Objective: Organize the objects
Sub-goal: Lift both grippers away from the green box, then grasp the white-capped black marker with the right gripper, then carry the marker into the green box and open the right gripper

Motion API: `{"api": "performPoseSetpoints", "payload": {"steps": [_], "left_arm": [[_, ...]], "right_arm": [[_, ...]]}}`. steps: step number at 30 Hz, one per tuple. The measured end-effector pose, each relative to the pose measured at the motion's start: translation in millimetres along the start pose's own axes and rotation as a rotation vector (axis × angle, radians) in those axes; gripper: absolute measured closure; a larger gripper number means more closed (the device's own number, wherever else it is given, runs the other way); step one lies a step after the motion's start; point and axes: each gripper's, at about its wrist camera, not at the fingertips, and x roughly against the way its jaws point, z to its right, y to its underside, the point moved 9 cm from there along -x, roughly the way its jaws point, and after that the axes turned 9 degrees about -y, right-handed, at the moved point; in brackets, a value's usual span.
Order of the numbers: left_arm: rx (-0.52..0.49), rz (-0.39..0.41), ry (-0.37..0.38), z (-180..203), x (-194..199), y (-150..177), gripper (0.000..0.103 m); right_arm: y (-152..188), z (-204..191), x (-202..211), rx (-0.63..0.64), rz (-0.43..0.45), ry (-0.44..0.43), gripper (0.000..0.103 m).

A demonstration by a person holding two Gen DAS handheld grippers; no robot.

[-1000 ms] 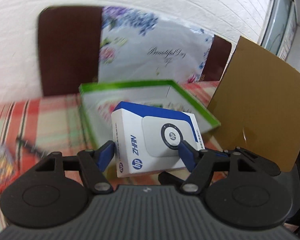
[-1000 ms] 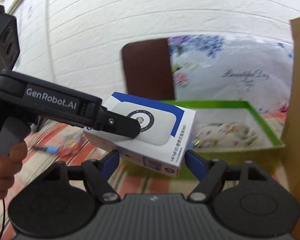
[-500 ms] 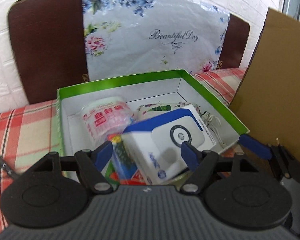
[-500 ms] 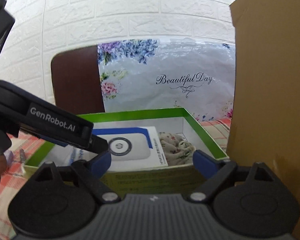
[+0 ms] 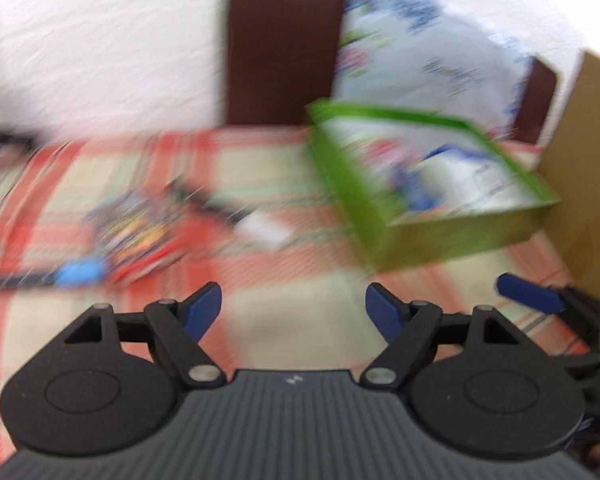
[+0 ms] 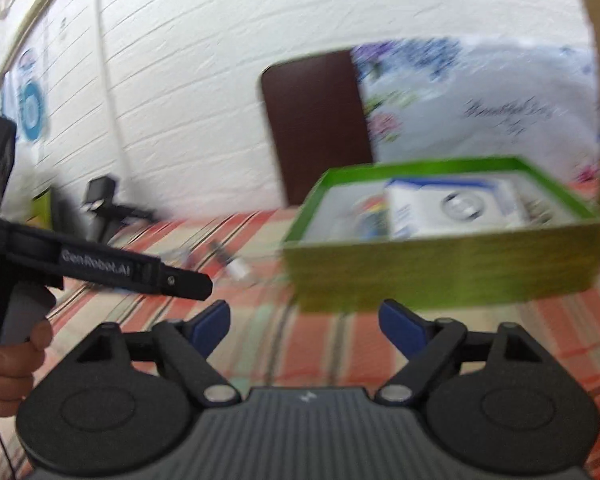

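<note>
The green box (image 5: 452, 236) stands on the checked tablecloth, at right in the left wrist view and in the right wrist view (image 6: 440, 272). The white and blue HP box (image 6: 448, 204) lies inside it, also blurred in the left wrist view (image 5: 472, 176). My left gripper (image 5: 293, 310) is open and empty, back from the green box, above the cloth. My right gripper (image 6: 304, 324) is open and empty, in front of the green box. Both views are motion-blurred.
Loose items lie on the cloth at left: a colourful packet (image 5: 140, 236), a blue item (image 5: 78, 274), and a dark pen with white cap (image 6: 230, 260). A cardboard sheet (image 5: 584, 184) stands at right. A chair back with floral cover (image 6: 420, 116) is behind the box.
The left gripper let go of the HP box inside the green box, then pulled back and swung left. The right gripper also drew back from the green box.
</note>
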Motion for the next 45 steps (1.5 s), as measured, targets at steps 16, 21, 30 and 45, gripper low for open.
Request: {"api": "performPoseSetpoints", "payload": {"steps": [16, 21, 30, 45], "left_arm": [[0.254, -0.043, -0.102, -122.2, -9.5, 36.6, 0.022], [0.233, -0.049, -0.123, -119.7, -11.3, 37.4, 0.022], [0.198, -0.07, -0.183, -113.3, -9.4, 40.8, 0.022], [0.159, -0.181, -0.144, -64.9, 2.3, 50.0, 0.019]], "right_arm": [[-16.2, -79.3, -151.4, 0.389, -0.192, 0.022, 0.066], [-14.3, -56.1, -195.4, 0.373, -0.25, 0.071, 0.071], [16.8, -64.5, -140.3, 0.277, -0.255, -0.021, 0.083], [60.9, -53.8, -27.3, -0.085, -0.272, -0.212, 0.083]]}}
